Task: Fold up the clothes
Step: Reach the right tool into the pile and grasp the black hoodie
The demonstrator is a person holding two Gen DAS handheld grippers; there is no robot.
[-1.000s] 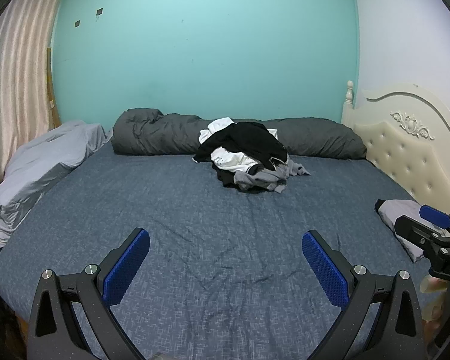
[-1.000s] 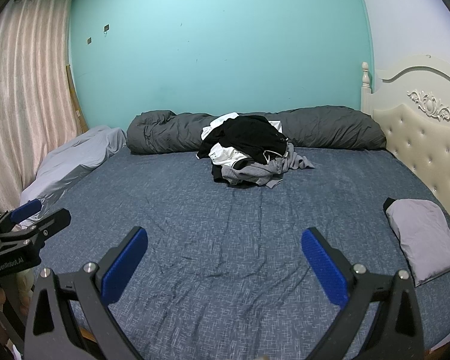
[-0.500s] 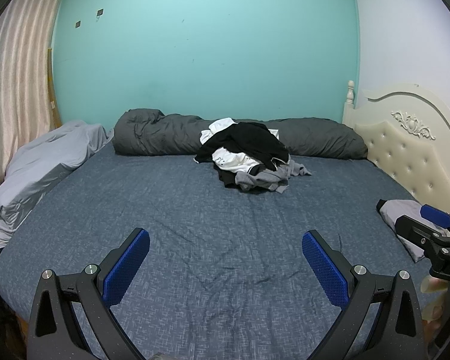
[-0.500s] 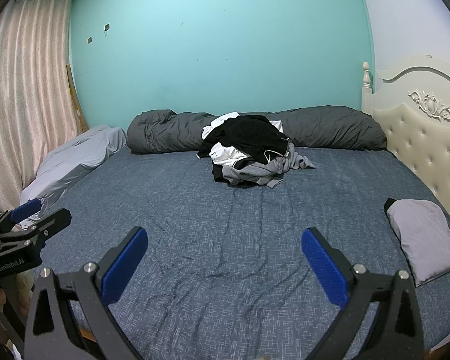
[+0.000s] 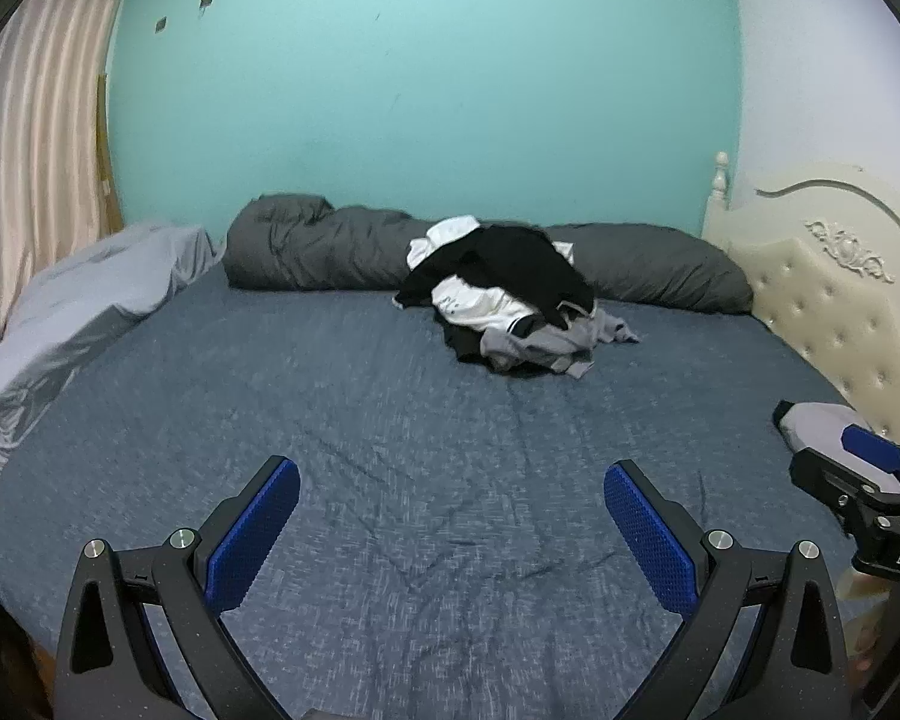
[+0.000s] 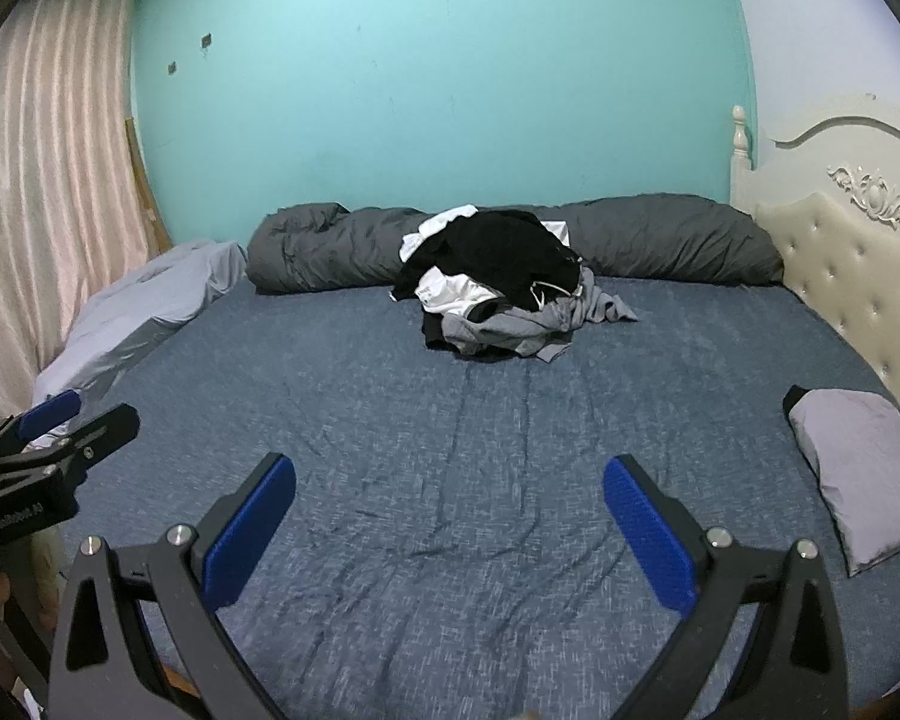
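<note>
A heap of black, white and grey clothes (image 5: 510, 300) lies at the far middle of the blue bed (image 5: 390, 450); it also shows in the right wrist view (image 6: 504, 282). A folded grey garment (image 6: 858, 468) lies at the bed's right edge near the headboard, and partly shows in the left wrist view (image 5: 810, 426). My left gripper (image 5: 450, 516) is open and empty above the near part of the bed. My right gripper (image 6: 450, 516) is open and empty, beside the left one.
A rolled dark grey duvet (image 5: 330, 252) lies along the far wall behind the heap. A light grey sheet (image 5: 78, 312) is bunched at the left by the curtain (image 5: 30, 150). A cream tufted headboard (image 5: 840, 300) stands at the right.
Both grippers have moved slightly forward toward the clothes heap. Both stay open and empty.
</note>
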